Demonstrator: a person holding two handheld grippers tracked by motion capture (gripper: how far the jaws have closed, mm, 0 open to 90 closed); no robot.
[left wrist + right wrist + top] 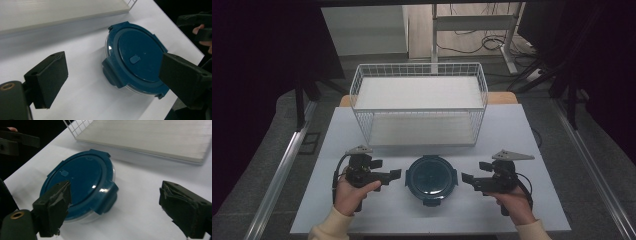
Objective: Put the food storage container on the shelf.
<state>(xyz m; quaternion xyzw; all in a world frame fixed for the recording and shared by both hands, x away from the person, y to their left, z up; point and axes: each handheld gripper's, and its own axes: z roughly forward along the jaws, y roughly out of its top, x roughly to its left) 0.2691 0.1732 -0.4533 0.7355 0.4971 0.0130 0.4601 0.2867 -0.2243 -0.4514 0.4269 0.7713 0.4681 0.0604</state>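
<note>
A round blue-lidded container sits on the white bench, just in front of a white wire basket. The left tool and right tool flank it — both released, jaws spread, grasping nothing.

Hand-held grippers: two; left hand-held gripper, right hand-held gripper, each with two black jaws set wide apart.
Hands: two; left hand, right hand, one on each hand-held gripper.
Round containers: one; clear bowl under a dark blue lid, the container lying between the two hand-held grippers.
Lid latch tabs: four, around the lid rim, as seen in the high view.
Wire baskets: one; white wire basket, two-tiered, with two white shelf boards.
Grey three-cornered plates: two, one atop each hand-held gripper.
Surfaces: one; pale surface.
</note>
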